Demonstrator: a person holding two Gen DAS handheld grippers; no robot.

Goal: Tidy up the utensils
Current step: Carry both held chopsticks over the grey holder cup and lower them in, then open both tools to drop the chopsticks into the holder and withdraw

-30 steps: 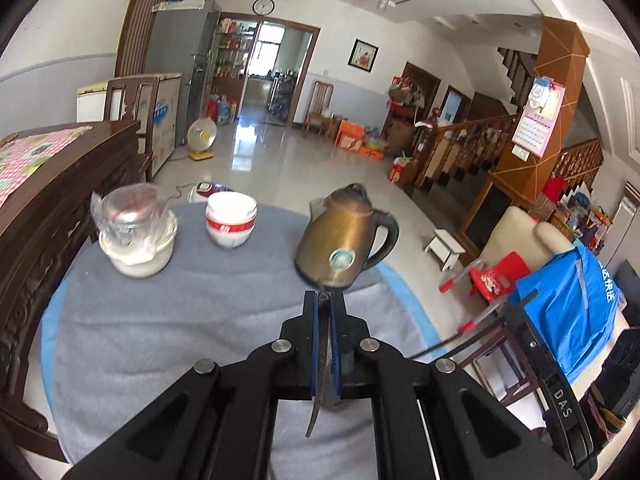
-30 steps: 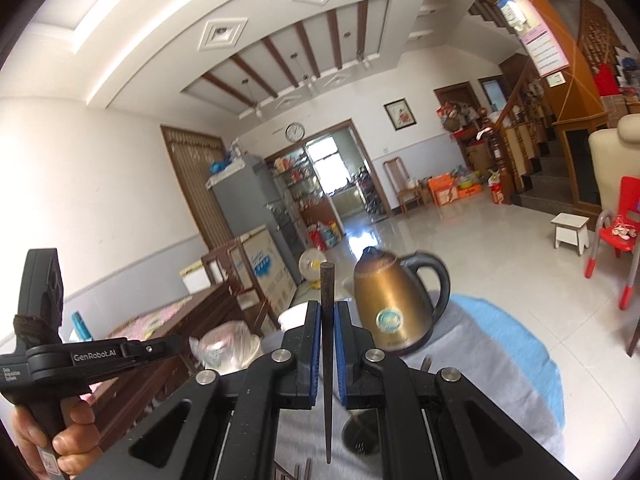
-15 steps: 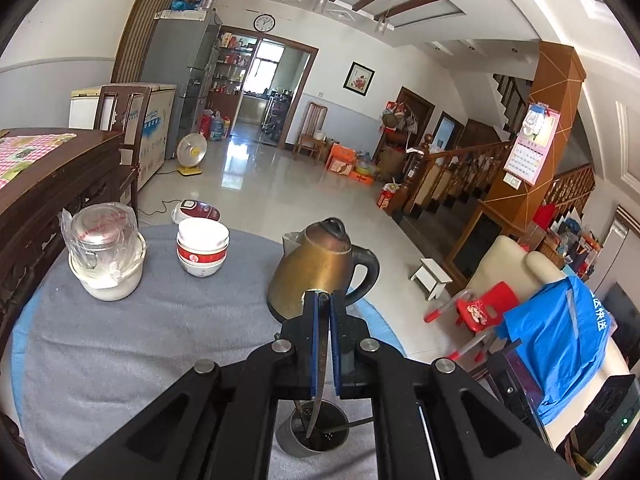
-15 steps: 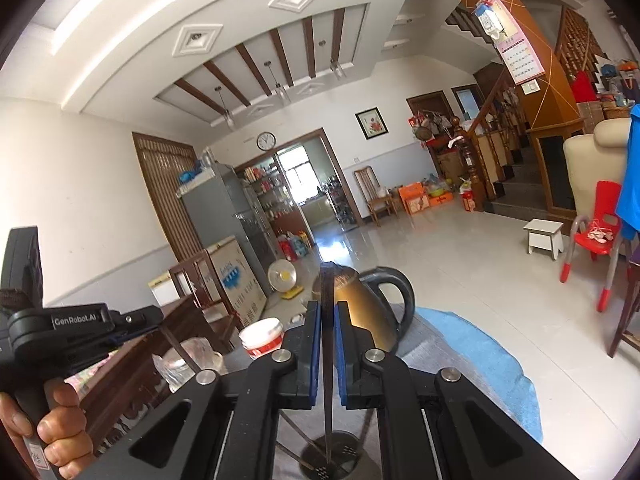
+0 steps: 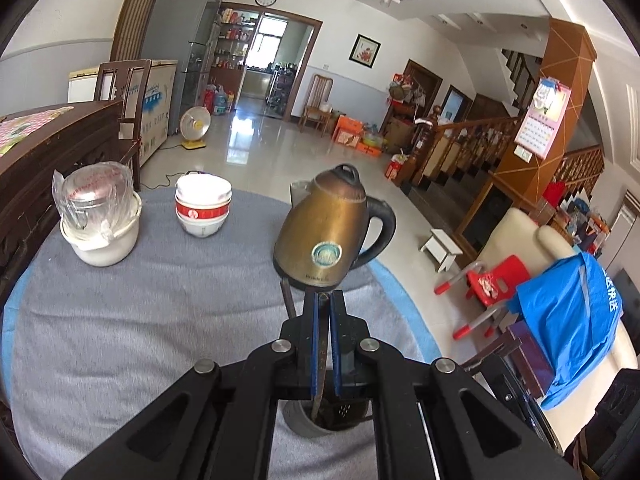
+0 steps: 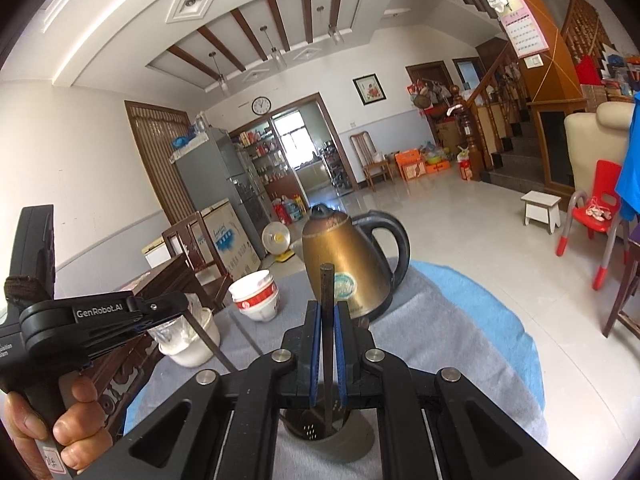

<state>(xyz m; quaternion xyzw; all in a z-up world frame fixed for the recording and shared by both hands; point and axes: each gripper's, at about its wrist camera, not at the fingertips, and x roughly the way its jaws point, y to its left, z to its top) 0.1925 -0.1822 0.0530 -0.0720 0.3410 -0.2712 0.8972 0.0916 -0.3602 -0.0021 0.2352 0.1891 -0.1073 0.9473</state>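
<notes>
the right gripper (image 6: 325,356) is nearly closed on a dark chopstick (image 6: 326,300) whose tip hangs inside the grey holder (image 6: 340,446), in front of the kettle (image 6: 344,268). letting go off-centre could tip it over the rim. the left gripper (image 5: 324,344) pinches a thin utensil (image 5: 318,392) over the same holder.
</notes>
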